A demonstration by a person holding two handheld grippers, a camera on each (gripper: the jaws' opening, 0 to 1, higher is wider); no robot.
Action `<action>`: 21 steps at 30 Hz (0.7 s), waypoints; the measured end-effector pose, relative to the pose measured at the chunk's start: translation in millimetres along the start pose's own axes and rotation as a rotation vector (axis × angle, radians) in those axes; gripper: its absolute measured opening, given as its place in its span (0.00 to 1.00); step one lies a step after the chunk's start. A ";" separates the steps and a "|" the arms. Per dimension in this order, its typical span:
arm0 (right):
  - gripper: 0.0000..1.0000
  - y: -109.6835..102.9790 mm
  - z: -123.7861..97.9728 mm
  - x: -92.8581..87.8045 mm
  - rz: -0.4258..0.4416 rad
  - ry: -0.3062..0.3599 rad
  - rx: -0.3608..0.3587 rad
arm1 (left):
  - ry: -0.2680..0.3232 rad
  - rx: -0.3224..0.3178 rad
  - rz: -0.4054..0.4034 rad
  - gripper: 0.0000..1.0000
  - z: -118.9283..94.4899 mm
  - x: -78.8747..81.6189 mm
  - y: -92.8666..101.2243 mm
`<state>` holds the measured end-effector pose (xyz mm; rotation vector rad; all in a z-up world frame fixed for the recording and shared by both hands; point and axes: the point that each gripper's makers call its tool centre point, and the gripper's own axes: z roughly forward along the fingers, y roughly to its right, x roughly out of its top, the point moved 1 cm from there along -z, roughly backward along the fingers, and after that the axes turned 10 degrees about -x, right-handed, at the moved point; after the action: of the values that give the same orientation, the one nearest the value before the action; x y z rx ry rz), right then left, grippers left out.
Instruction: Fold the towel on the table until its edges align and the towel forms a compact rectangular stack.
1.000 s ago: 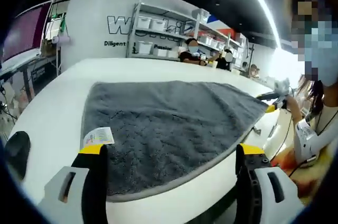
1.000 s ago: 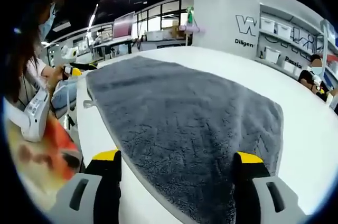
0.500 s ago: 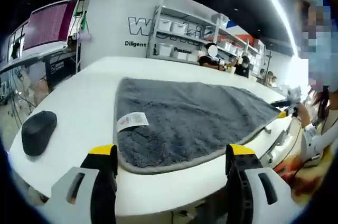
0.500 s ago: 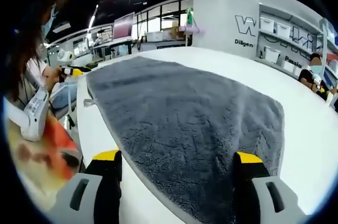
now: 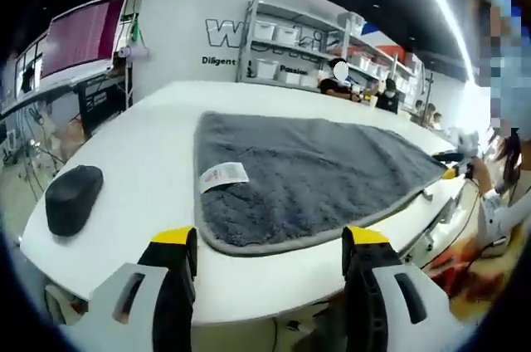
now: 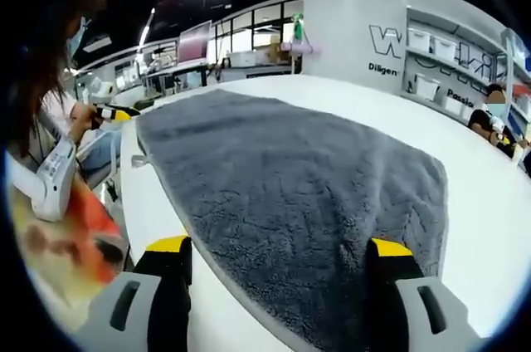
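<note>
Left gripper point(image 5: 270, 244): our jaws stand wide apart with nothing between them, the yellow-tipped fingers point(image 5: 176, 240) just short of the table's near edge.
Right gripper point(image 6: 278, 256): also spread and empty; we see its yellow tips over the near corner of the towel, but cannot tell if they touch the pile.
Towel point(image 5: 307, 178): a grey plush towel with a paler hem, lying flat and unfolded on the table; in the right gripper view point(image 6: 290, 186) it runs away from us along the table.
Care label point(image 5: 222, 174): a small white tag with coloured print, lying on the towel near its left corner in the left gripper view.
Table point(image 5: 149, 161): a white top with rounded edges; the towel's long side lies close to the edge nearest the person.
Black object point(image 5: 73, 199): a dark rounded lump, perhaps a mouse, on the table well left of the towel.
Person point(image 6: 50, 153): in a white sleeve, beside the table at the left of the right gripper view.
Shelves point(image 5: 290, 36): white racks with bins, against the far wall beyond the table.
</note>
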<state>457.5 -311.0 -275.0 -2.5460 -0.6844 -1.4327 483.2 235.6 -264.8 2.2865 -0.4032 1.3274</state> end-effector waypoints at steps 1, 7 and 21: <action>0.87 0.0 0.2 0.0 0.000 0.001 0.000 | 0.001 0.012 -0.006 0.69 -1.1 -0.5 -2.8; 0.87 -0.3 1.4 0.0 0.000 0.000 0.001 | 0.114 -0.077 -0.153 0.60 2.9 6.3 0.9; 0.87 0.7 1.1 -0.1 -0.001 -0.001 0.000 | 0.118 0.039 -0.125 0.11 3.5 2.0 -22.3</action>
<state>458.6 -311.3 -275.7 -2.5462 -0.6862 -1.4319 497.2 252.7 -270.0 2.2113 -0.1928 1.4094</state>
